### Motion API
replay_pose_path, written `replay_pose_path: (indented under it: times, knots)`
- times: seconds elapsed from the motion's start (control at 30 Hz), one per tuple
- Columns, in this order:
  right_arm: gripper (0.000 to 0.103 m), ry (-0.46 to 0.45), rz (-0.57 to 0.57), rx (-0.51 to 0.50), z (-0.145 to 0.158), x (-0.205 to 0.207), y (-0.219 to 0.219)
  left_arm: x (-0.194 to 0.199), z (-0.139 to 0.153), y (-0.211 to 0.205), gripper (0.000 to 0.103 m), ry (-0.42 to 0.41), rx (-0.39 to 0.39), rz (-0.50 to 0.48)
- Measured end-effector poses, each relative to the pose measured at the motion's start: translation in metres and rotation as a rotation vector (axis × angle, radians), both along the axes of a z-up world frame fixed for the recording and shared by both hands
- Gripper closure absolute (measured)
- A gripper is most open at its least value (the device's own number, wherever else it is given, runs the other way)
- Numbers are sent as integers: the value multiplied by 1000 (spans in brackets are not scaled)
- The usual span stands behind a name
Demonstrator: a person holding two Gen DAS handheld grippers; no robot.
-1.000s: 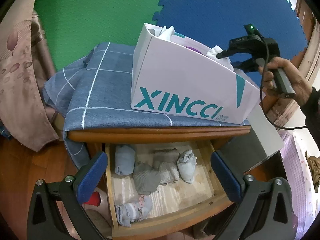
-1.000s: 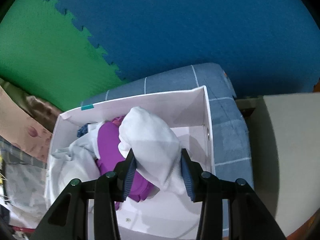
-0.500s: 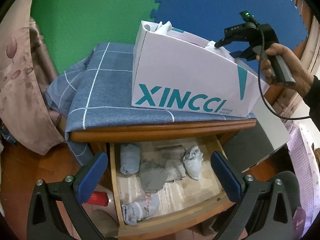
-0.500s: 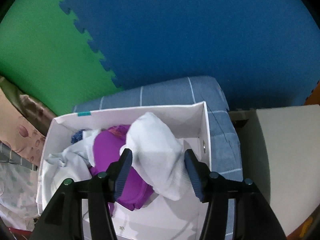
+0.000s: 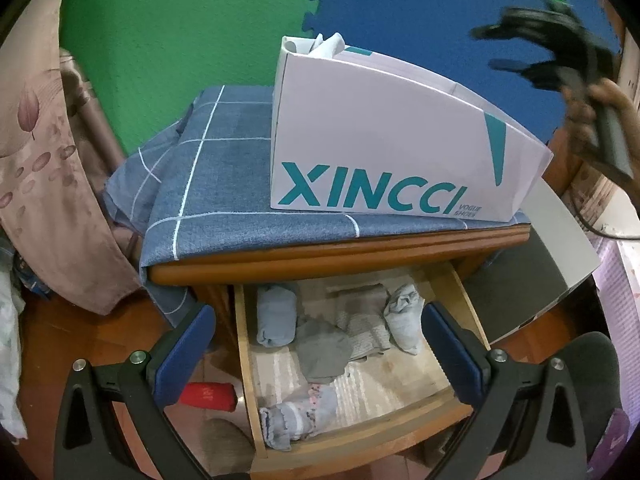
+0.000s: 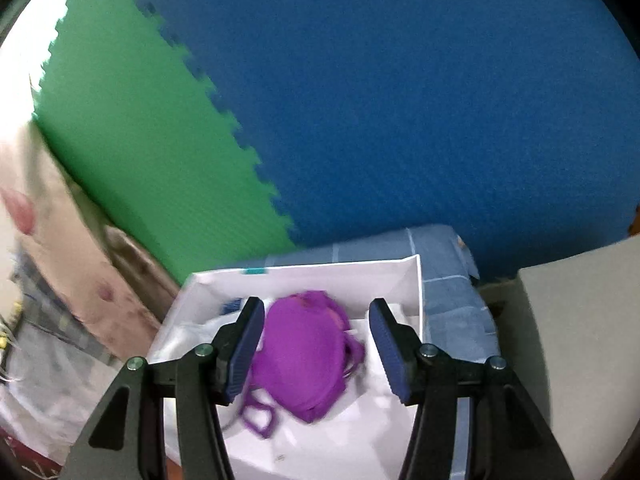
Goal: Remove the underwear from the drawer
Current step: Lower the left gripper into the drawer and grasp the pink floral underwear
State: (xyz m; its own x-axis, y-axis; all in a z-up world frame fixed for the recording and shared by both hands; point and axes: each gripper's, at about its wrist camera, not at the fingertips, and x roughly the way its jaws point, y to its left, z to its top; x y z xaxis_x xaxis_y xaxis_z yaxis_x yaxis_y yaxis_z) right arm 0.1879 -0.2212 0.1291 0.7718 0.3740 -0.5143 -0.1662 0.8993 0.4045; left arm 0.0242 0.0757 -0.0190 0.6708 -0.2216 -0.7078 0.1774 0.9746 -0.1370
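My right tongs have just opened, nothing between them; white garment dropped into the shoe box. Left tongs gape empty over the drawer; more underwear waits.

A drawer of bare, matt wood is seen; soft cloth underwear and a smooth, matt cardboard box are shown.

The shoe box is sitting on the cloth covering the nightstand. Below the nightstand's top, the open drawer is holding rolled underwear. Left of the drawer, a curtain is hanging.
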Motion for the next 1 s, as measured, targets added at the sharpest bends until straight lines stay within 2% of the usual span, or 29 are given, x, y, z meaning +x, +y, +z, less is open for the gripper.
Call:
replay_pose_path:
  times: [0.1, 0.17, 0.33, 0.5, 0.6, 0.63, 0.7, 0.77, 0.87, 1.0]
  knots:
    - [47, -59, -6, 89, -8, -48, -20, 1, -1, -1, 1, 14, 11, 1]
    - [47, -88, -13, 113, -17, -77, -31, 3, -3, -2, 1, 30, 22, 2]
    - [46, -93, -53, 62, -60, -141, -54, 6, -9, -5, 1, 67, 39, -3]
    - [46, -34, -94, 2, -112, -167, -70, 8, -18, -17, 1, 117, 63, -46]
    - [46, 22, -105, 46, -139, -177, -82, 5, -26, -31, 1, 145, 88, -96]
    - [46, 29, -91, 66, -138, -177, -86, 5, -29, -35, 1, 153, 102, -108]
    - [45, -28, -95, 54, -133, -189, -90, 3, -37, -47, 1, 178, 161, -133]
    - [45, -15, -86, 59, -136, -190, -94, 4, -44, -55, 1, 200, 212, -145]
    - [45, -11, -69, 70, -135, -193, -95, 13, -62, -62, 1, 287, 284, -168]
    - [45, -15, -49, 82, -134, -194, -95, 29, -102, -71, 1, 473, 334, -272]
